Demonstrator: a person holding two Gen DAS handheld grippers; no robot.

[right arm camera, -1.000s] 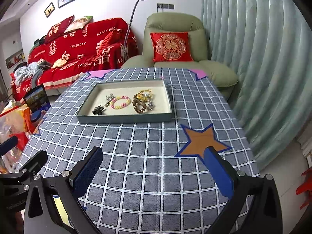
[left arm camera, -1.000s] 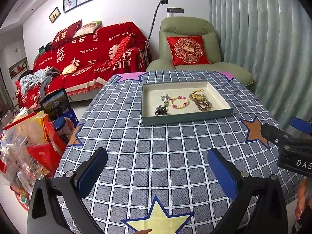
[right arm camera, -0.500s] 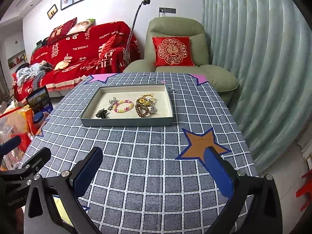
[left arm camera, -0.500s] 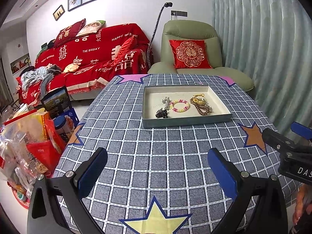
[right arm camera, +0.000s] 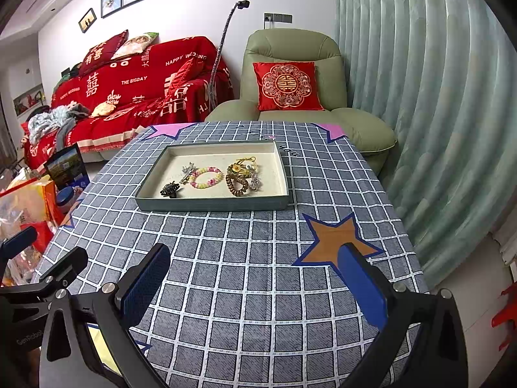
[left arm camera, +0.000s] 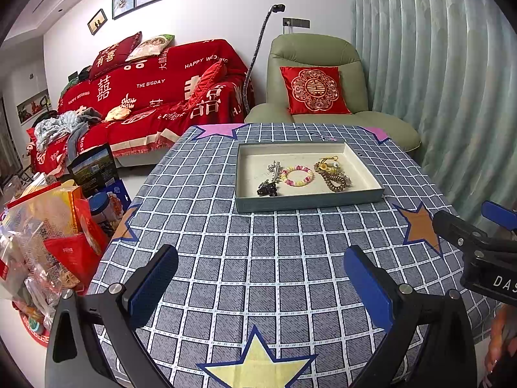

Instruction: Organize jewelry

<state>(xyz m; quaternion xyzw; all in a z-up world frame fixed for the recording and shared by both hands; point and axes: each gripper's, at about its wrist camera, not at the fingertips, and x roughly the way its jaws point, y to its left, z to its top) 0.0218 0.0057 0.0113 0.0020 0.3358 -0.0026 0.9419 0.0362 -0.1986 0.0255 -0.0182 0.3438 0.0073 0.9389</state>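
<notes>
A shallow grey tray point(left arm camera: 310, 200) point(right arm camera: 213, 205) lies on the far half of the checked tablecloth. Inside it are a black hair claw point(left arm camera: 268, 190) point(right arm camera: 170, 189), a silver clip point(left arm camera: 274, 168) point(right arm camera: 187, 172), a pastel bead bracelet point(left arm camera: 297, 176) point(right arm camera: 206, 177), a brown coil hair tie point(left arm camera: 336, 181) point(right arm camera: 237, 185) and a gold trinket point(left arm camera: 326, 165) point(right arm camera: 240, 167). My left gripper point(left arm camera: 260, 286) hangs open over the near table, well short of the tray, nothing between its blue pads. My right gripper point(right arm camera: 253, 283) is likewise open and empty, to the right of the left one.
The table edge drops off left toward bags and boxes on the floor point(left arm camera: 48, 226). A green armchair point(left arm camera: 316, 74) with a red cushion and a red-covered sofa point(left arm camera: 155, 97) stand behind the table. Curtains point(right arm camera: 436, 97) run along the right.
Both grippers have risen and tilted a little, so the tray sits slightly lower and farther in both views. The jaws stay open, and the jewelry has not moved.
</notes>
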